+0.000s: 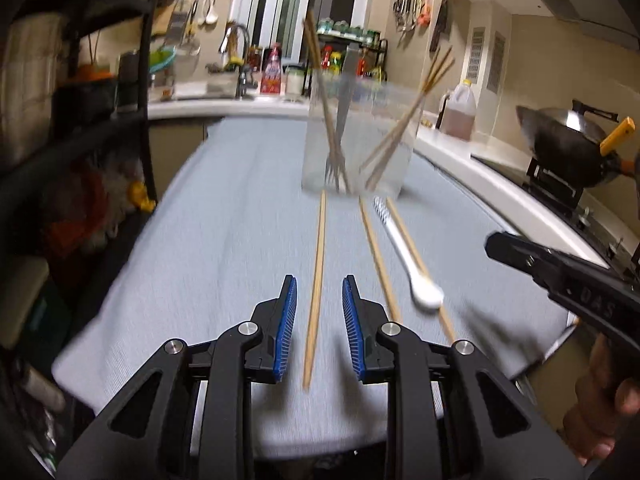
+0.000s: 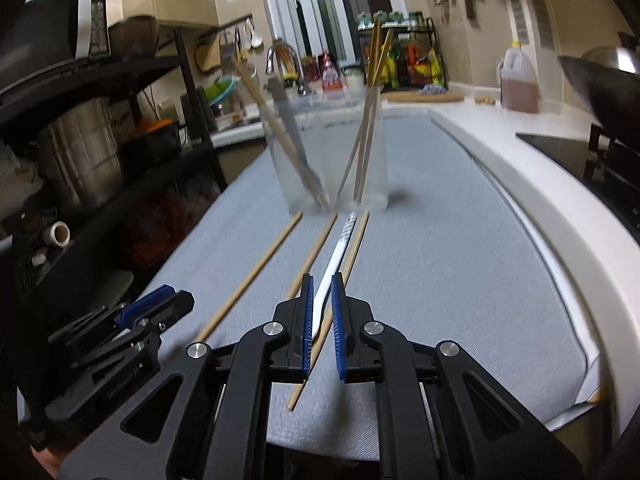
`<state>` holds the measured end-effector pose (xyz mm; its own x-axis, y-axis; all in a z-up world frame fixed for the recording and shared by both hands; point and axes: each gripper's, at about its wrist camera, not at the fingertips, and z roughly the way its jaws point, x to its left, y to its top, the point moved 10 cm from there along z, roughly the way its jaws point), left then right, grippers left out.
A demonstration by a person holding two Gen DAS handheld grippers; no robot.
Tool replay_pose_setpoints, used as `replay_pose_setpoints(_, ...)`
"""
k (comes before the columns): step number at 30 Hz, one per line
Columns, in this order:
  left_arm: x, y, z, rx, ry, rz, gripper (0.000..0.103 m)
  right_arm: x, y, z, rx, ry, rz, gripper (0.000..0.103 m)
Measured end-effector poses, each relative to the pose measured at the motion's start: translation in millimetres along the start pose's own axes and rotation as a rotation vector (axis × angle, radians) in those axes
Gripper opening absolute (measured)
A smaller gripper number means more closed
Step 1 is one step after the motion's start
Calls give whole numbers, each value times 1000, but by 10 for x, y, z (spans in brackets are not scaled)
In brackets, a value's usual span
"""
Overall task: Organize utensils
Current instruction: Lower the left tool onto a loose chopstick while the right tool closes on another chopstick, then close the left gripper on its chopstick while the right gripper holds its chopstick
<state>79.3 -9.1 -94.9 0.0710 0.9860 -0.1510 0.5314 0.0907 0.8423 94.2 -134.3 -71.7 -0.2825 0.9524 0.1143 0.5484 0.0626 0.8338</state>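
Kitchen; grey cloth (image 1: 224,240) over counter, chopsticks (image 1: 316,280) loose.

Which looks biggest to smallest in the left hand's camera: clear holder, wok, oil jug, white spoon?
1. Clear holder
2. Wok
3. White spoon and oil jug: unsure; the spoon looks longer but lies nearer the camera, and the jug is bulkier.

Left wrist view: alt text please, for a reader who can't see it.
The left gripper, jaws apart, straddles a loose chopstick on a grey cloth. Beyond lie two more chopsticks and a white spoon, before a clear container holding chopsticks and a fork.
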Motion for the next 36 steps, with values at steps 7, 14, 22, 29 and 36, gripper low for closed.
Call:
replay_pose_setpoints(7, 74, -154, -5, -7, -4, -34, 24, -1, -328, 229, 106, -3, 4, 24)
replay_pose_setpoints(14, 74, -170, 16, -12, -5, -45, 24, 53, -446, 307, 158, -37, -43, 24)
replay_pose_setpoints(22, -165, -116, 6, -13, -42, -2, 24, -142, -440, 253, 163, -97, -17, 7)
replay_pose_setpoints(29, 5, -196, 40, 0, 53, -9, 24, -417, -451, 129, 146, -149, 22, 6)
replay_pose_setpoints(36, 47, -326, 22, -3, 79, 21, 24, -475, -479, 112, 105, -143, 27, 9)
